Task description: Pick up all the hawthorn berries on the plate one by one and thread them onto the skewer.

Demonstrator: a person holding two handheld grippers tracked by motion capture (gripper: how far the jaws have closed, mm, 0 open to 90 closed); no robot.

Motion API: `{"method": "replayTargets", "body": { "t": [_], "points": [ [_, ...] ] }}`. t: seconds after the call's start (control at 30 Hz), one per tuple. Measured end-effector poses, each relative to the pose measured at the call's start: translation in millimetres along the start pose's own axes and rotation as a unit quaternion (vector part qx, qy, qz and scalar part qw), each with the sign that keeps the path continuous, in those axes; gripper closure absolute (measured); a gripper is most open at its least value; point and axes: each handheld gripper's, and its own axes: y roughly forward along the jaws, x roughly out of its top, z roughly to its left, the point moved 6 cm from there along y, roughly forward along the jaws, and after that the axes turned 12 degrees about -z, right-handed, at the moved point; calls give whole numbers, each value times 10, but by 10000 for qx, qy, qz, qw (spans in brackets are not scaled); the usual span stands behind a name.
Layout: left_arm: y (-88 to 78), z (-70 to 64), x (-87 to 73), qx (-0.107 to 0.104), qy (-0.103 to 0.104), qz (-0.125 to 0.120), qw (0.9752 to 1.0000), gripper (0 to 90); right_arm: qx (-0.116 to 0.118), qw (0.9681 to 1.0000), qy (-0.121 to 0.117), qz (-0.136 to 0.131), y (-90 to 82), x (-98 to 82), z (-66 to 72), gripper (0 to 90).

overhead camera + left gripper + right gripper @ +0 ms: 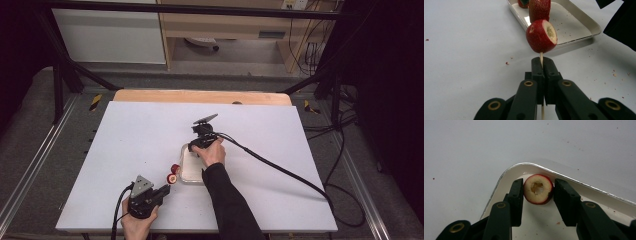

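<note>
No text, label, brand, number or sign can be read on anything here.

Left gripper [161,192] low at the 7 o'clock edge, jaws pressed together, pointing toward 2 o'clock, right gripper [196,145] reaching to centre, jaws part-way apart, dark-sleeved forearm [227,200] angled toward 11 o'clock

You get an evenly lit white surface [150,150] from overhead light, while the room's edges fall dark. Glare streaks the tray [584,25] floor and rim. Shadows stay soft. Your near jaws blur in both gripper views; the high view looks coarse.
</note>
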Motion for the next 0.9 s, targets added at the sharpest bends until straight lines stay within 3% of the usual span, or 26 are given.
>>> {"method": "replayTargets", "body": {
  "t": [0.13,0.37,0.57,0.63,0.73,0.8,0.9],
  "points": [
    [-2,3,4,13,-27,-16,10000,886,38,10000,-64,13,-32,0,8,610],
    [-6,-32,19,-8,-42,-78,10000,887,434,9985,-128,-308,-263,55,115,611],
    [14,-136,46,-87,6,-149,9999,887,917,9919,-178,-861,-575,45,222,611],
    [21,-181,57,-120,25,-169,9998,886,1054,9885,-163,-1076,-683,26,219,611],
    [51,-262,75,-173,35,-200,9996,886,1335,9800,-7,-1478,-848,-14,186,611],
    [78,-322,90,-216,31,-241,9995,886,1539,9723,125,-1754,-950,-49,155,611],
    [107,-409,121,-264,21,-341,9991,886,1751,9581,278,-2249,-1090,-109,84,611]
  ]
}}
